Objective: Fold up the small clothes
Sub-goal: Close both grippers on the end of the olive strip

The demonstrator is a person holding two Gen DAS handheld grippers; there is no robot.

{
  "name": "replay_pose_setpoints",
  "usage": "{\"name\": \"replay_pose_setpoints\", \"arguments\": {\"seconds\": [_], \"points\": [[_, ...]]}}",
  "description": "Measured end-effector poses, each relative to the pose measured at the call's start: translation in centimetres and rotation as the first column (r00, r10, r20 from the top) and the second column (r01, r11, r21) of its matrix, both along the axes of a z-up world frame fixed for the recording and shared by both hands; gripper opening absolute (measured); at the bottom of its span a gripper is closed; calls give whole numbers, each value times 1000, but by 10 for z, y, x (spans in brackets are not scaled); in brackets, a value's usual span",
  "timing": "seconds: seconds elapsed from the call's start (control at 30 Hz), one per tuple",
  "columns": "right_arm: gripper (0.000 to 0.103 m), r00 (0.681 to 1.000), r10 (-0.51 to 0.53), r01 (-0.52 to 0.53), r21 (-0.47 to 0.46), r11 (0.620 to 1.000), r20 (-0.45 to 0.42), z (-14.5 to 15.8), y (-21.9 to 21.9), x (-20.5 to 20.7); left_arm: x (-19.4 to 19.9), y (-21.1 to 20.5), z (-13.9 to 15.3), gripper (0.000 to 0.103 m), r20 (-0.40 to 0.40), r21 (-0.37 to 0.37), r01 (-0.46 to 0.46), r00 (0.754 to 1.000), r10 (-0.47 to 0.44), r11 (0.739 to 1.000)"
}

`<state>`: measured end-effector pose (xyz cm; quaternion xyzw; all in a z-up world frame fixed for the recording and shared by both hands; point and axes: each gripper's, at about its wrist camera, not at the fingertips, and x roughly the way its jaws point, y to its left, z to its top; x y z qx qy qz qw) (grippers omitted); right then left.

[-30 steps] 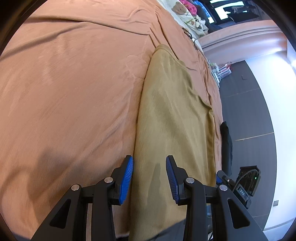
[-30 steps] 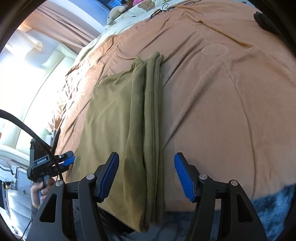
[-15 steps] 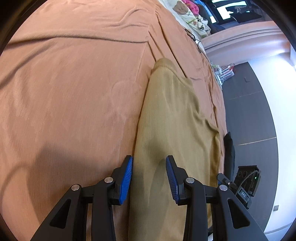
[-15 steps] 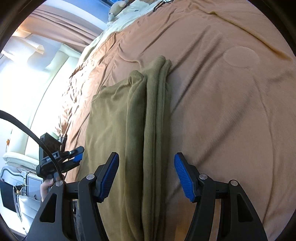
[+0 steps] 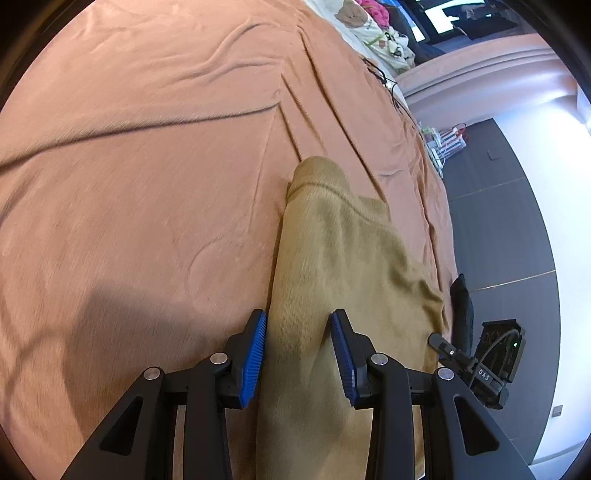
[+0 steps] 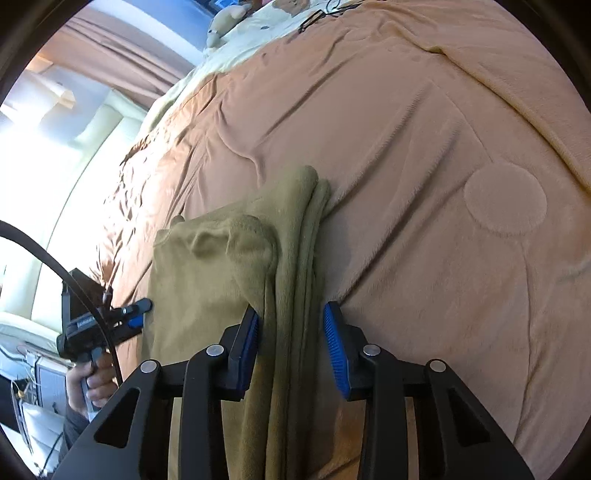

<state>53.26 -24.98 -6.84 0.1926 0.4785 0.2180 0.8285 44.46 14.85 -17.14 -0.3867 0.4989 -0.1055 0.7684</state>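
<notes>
An olive-tan garment point(image 5: 332, 258) lies lengthwise on the brown bedspread point(image 5: 147, 184), folded into a long strip. My left gripper point(image 5: 297, 354) hovers low over its left edge, jaws partly open, cloth lying under and between them without being pinched. In the right wrist view the garment point(image 6: 207, 280) shows stacked folded layers along its right side. My right gripper point(image 6: 291, 343) straddles that stack and its jaws are closing. The left pad point(image 6: 251, 332) touches the cloth; the right pad point(image 6: 334, 350) stands just clear of it.
The brown bedspread point(image 6: 443, 147) is creased, with a round mark point(image 6: 506, 199) to the right. A hand point(image 6: 92, 376) holds the left gripper point(image 6: 136, 310) at the garment's far side. Pillows and soft toys point(image 5: 362, 18) lie at the bed's head. Dark floor point(image 5: 509, 221) borders the bed.
Both grippers have moved forward along the garment toward its far end, which now looks nearer. The right jaws have narrowed around the folded stack. The left jaws kept their width.
</notes>
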Motion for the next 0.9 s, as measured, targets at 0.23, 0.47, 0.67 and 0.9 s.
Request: {"name": "replay_pose_setpoints", "arguments": {"seconds": [0.23, 0.47, 0.67, 0.9], "points": [[56, 1000, 26, -27, 10, 1000, 10, 3, -2, 13, 16, 6, 1, 38, 17, -3, -7, 1000, 7, 1000], [60, 999, 33, -33, -9, 999, 28, 4, -2, 31, 32, 8, -1, 38, 26, -11, -12, 1000, 12, 1000], [60, 996, 82, -82, 14, 997, -24, -2, 2, 38, 43, 6, -2, 38, 27, -4, 2, 1000, -2, 1000], [60, 981, 174, -163, 112, 980, -88, -13, 8, 41, 45, 6, -7, 38, 36, -29, 14, 999, -13, 999]]}}
